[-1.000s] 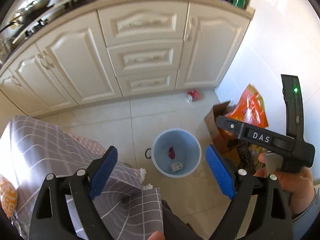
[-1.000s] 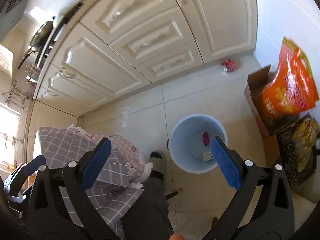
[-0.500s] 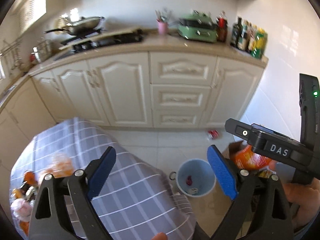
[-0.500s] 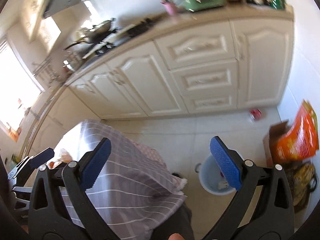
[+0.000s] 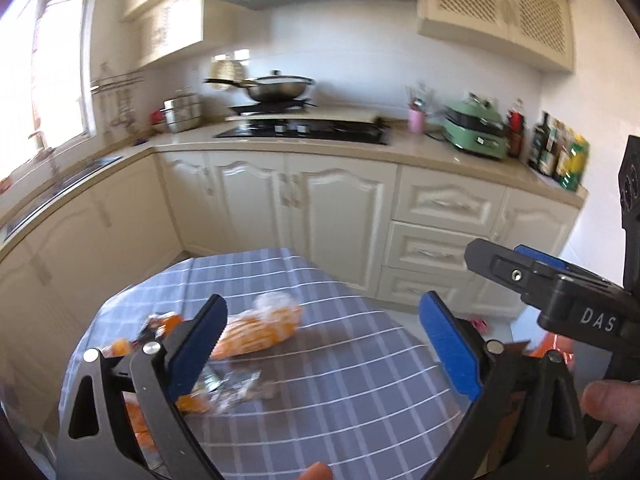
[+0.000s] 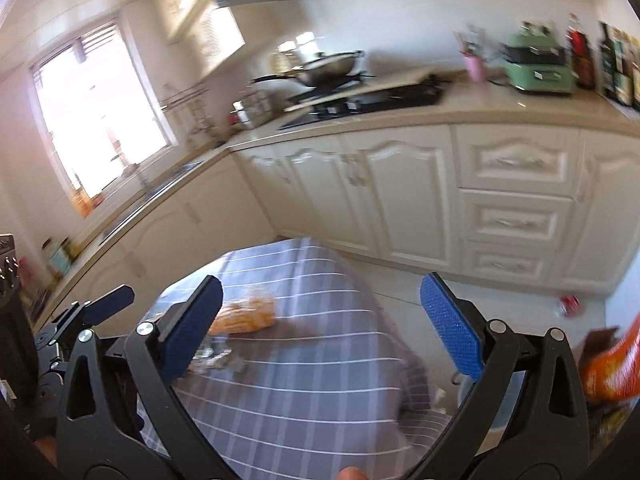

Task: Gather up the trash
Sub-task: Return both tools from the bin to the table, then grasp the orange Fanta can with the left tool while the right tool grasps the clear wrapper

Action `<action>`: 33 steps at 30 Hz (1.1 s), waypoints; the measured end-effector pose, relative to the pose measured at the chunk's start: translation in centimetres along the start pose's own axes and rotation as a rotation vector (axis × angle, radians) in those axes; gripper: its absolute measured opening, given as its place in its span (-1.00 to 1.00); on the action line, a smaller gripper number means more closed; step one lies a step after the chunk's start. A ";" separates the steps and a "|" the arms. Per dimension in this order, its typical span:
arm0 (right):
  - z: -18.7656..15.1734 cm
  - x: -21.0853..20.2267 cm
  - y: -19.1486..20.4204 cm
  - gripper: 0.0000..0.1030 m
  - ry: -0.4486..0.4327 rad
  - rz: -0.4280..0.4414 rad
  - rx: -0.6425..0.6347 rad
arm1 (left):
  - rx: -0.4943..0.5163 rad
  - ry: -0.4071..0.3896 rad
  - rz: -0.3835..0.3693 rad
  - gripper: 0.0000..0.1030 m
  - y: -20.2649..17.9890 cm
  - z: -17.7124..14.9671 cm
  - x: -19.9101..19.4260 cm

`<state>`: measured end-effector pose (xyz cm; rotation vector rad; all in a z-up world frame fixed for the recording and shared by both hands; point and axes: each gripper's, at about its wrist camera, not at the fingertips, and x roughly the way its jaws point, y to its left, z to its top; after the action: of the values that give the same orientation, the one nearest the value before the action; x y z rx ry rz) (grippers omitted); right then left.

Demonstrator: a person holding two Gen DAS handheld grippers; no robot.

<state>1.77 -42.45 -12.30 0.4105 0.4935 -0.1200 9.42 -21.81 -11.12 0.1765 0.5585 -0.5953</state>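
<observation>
Item, left gripper (image 5: 320, 350): jaws wide with nothing between them; I note they have just been opening further. Item, right gripper (image 6: 322, 330): jaws wide as well, nothing held. Change: a second ago both cameras looked down into the blue bin on the floor; now both look over the table (image 5: 360, 400) with its grey checked cloth, so I judge a drop finished and the next pickup starting. Item, orange bag (image 5: 256, 330): lies on the cloth just beyond the left gripper's left finger, not touched. Item, clear wrappers (image 5: 236, 386): crumpled on the cloth beside that finger, low left. Item, bin (image 6: 466, 394): only a sliver shows past the table edge, behind the right gripper's right finger
</observation>
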 end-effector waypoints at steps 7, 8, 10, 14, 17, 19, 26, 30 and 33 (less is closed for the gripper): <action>-0.7 1.4 5.7 0.88 0.023 0.080 -0.098 | -0.096 -0.027 0.120 0.85 7.1 -2.2 -3.3; -0.8 1.7 6.1 0.88 0.030 0.084 -0.107 | -0.105 -0.026 0.129 0.85 7.7 -2.2 -3.4; -1.3 2.5 7.2 0.88 0.053 0.097 -0.131 | -0.128 -0.021 0.165 0.86 9.5 -3.2 -3.7; -2.7 4.4 9.0 0.88 0.113 0.117 -0.174 | -0.191 0.021 0.218 0.86 13.6 -6.1 -3.8; -3.8 5.4 10.0 0.88 0.151 0.122 -0.191 | -0.228 0.062 0.249 0.86 16.0 -8.3 -3.2; -4.6 6.2 10.5 0.88 0.182 0.125 -0.201 | -0.245 0.087 0.265 0.86 17.3 -9.4 -2.7; -7.3 9.6 11.4 0.88 0.292 0.106 -0.233 | -0.310 0.187 0.275 0.86 21.6 -14.0 -0.7; -8.9 11.4 11.9 0.88 0.349 0.099 -0.246 | -0.329 0.225 0.222 0.86 21.7 -15.2 0.8; -9.5 12.2 12.4 0.88 0.374 0.104 -0.258 | -0.349 0.245 0.199 0.86 21.5 -15.4 2.6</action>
<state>10.86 -27.43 -21.43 0.2039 0.8436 0.1232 16.73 -0.61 -25.49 -0.0269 0.8618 -0.2767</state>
